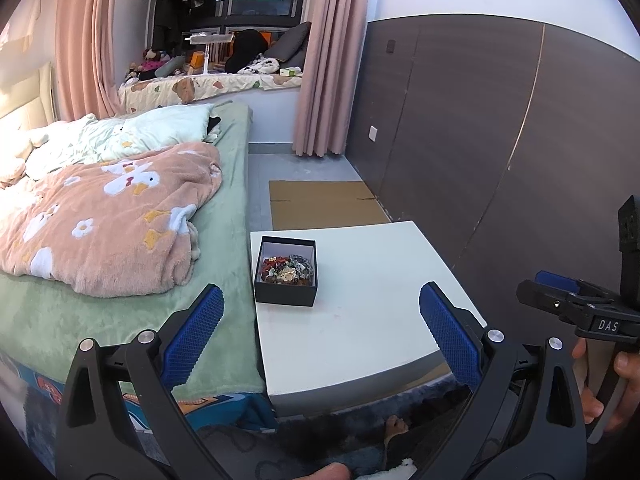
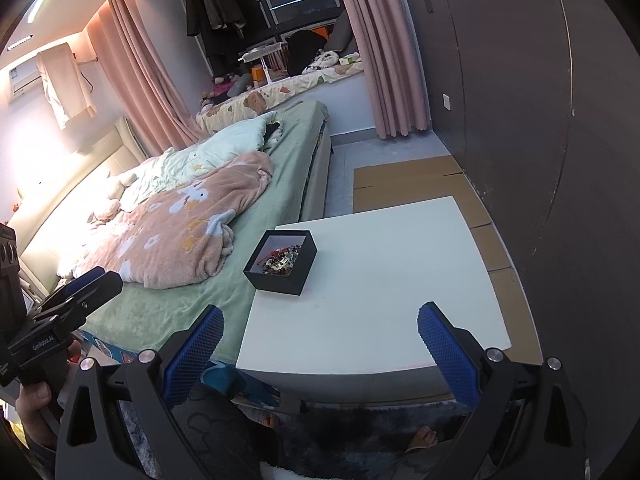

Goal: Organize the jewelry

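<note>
Left wrist: one black box (image 1: 286, 272) of jewelry (image 1: 287, 269) on table (image 1: 360, 320); both grippers' fingers (image 1: 450, 330) spread, empty.

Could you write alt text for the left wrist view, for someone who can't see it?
A black box of beaded jewelry sits on a white table beside a bed. The left hand-held gripper, open, frames the foreground.

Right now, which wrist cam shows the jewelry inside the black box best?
Left wrist: it looks more steeply into the black box, so the jewelry pile shows nearly whole. Right wrist sees the box cornerwise, with its near wall hiding part of the jewelry.
</note>
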Motion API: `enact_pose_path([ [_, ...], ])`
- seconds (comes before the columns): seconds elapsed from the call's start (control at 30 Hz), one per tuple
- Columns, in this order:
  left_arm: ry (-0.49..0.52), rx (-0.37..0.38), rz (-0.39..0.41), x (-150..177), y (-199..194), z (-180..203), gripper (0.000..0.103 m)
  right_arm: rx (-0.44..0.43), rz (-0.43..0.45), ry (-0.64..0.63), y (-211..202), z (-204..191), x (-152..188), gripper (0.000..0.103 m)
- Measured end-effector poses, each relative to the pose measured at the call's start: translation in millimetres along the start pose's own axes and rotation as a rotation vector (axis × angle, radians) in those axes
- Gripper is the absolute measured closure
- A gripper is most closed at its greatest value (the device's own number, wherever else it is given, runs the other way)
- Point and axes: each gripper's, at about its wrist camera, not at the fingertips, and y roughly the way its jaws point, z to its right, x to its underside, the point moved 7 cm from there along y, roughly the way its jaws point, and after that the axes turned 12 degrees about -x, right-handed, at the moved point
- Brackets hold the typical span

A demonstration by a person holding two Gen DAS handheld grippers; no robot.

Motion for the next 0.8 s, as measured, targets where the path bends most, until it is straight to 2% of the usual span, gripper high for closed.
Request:
enact_pose_path([
  [0.8,0.006,-0.009,0.015,-1,-9,1,0.005,-0.018,0.021,0.017,-13,-2,-6,0.008],
])
